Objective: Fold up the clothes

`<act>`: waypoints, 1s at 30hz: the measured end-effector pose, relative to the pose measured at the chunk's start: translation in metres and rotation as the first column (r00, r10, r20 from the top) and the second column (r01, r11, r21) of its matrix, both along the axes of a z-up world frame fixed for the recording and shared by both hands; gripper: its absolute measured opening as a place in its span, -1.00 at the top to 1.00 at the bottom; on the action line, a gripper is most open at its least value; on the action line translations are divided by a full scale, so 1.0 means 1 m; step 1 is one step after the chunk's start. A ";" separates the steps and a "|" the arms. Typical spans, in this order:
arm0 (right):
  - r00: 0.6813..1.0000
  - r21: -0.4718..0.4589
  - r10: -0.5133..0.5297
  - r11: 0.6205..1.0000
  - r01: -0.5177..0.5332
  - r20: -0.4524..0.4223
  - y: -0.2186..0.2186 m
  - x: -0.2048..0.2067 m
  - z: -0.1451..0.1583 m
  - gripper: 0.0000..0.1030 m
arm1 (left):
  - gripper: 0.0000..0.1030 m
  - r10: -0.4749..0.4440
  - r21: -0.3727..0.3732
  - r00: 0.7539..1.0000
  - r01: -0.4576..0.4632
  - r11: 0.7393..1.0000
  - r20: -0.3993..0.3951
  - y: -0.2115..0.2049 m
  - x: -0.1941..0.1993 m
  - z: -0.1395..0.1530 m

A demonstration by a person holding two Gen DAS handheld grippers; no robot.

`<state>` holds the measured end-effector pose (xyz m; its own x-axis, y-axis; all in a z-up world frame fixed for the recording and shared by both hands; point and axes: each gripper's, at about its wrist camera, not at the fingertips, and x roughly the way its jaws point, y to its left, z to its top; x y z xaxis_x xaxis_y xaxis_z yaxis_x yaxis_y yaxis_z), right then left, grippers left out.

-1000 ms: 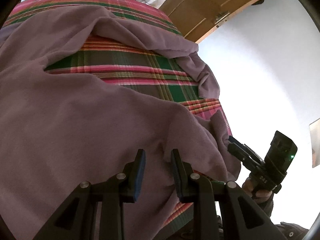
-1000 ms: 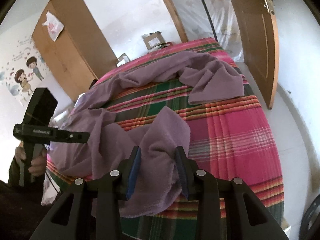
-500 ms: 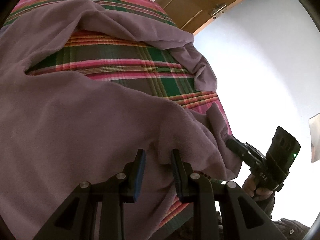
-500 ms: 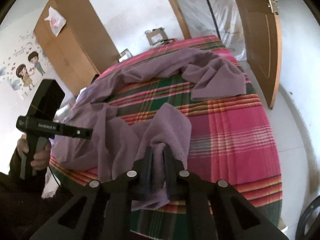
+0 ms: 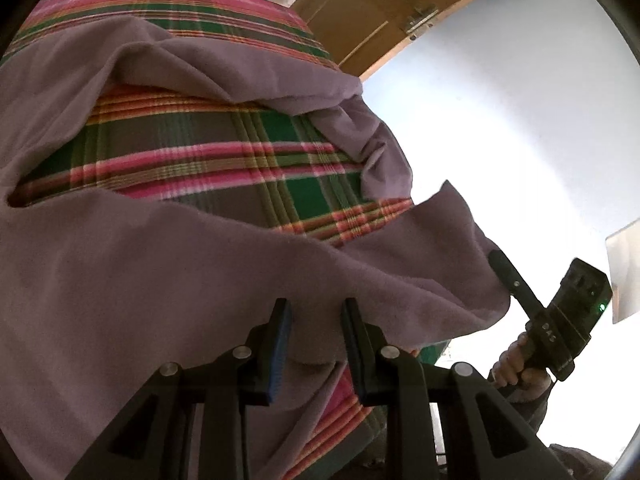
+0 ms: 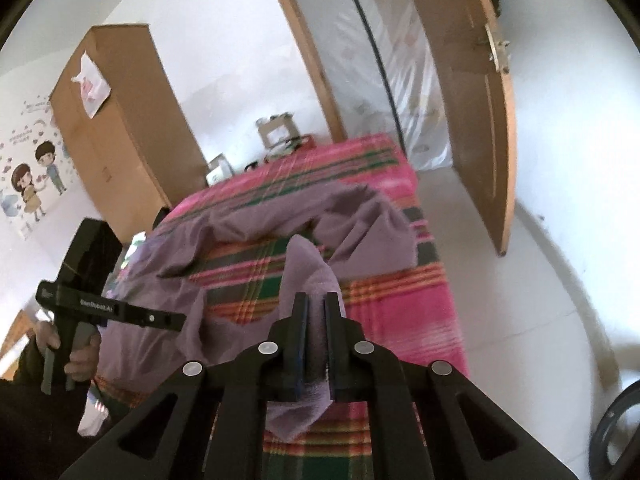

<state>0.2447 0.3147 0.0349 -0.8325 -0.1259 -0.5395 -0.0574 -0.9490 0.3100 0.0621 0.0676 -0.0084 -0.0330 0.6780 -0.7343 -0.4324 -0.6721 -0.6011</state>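
So the big mauve fleece garment [image 5: 168,264] lies sprawled and rumpled across the bed with the pink-and-green plaid blanket [image 5: 248,160], one part bunched toward the far side and another draped over the near edge. The right gripper [image 6: 316,320] is pinching a corner of the mauve fabric, jaws pressed tight with the cloth poking up between them and hanging below, lifted a bit off the blanket. The left gripper [image 5: 314,320] has its fingers spread, sitting right at the fabric's near edge with a fold of it between them, though it doesn't look clamped on anything.

As for progress, there isn't much fold to speak of: no flat layers, no neat edges, plaid showing through the middle where the cloth loops around. Going by that, nearly all of the folding looks left. Probably the left side needs its own corner so the thing can be spread out flat.
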 end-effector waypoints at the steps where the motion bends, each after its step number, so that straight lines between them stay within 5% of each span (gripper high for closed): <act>1: 1.000 0.005 -0.015 1.000 0.015 -0.010 0.002 0.001 0.003 0.84 | 0.49 0.005 0.003 1.000 -0.005 1.000 0.001 0.002 -0.002 0.000; 7: 0.994 0.040 -0.093 0.995 0.095 -0.063 0.014 0.006 0.021 0.85 | 0.49 0.017 0.023 1.000 -0.017 1.000 0.007 0.010 -0.011 -0.002; 19: 0.991 0.139 -0.132 0.982 0.129 0.017 0.019 -0.055 0.012 0.85 | 0.49 0.057 0.002 0.998 -0.057 0.998 -0.001 0.013 -0.019 -0.006; 30: 0.987 0.191 -0.126 0.976 0.106 0.099 0.022 -0.116 -0.009 0.85 | 0.49 -0.084 -0.077 0.994 0.079 0.994 -0.072 0.018 0.015 0.004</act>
